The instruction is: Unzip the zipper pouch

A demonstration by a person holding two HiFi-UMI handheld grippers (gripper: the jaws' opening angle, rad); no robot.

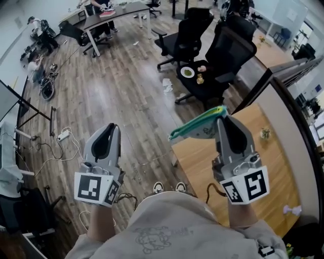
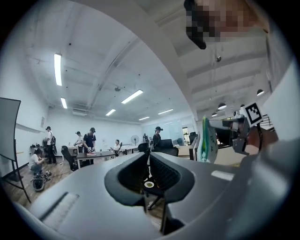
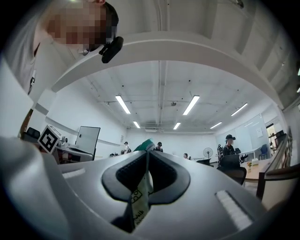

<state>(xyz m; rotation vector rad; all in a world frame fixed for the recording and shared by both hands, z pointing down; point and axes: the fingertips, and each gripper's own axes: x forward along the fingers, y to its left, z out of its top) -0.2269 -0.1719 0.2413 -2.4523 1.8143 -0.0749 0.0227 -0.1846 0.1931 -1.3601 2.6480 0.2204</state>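
Note:
The zipper pouch is teal and white and hangs in the air above the edge of a wooden table. My right gripper is shut on its right end, and the pouch sticks out to the left from the jaws. In the right gripper view the pouch is pinched edge-on between the pads of the right gripper. My left gripper hovers over the floor to the left, well apart from the pouch, jaws together and empty. The left gripper view shows the left gripper and the pouch off to its right.
Black office chairs stand beyond the table, one carrying a small plate. A partition wall runs along the right. Cables and a power strip lie on the wooden floor at left. People sit at a far desk.

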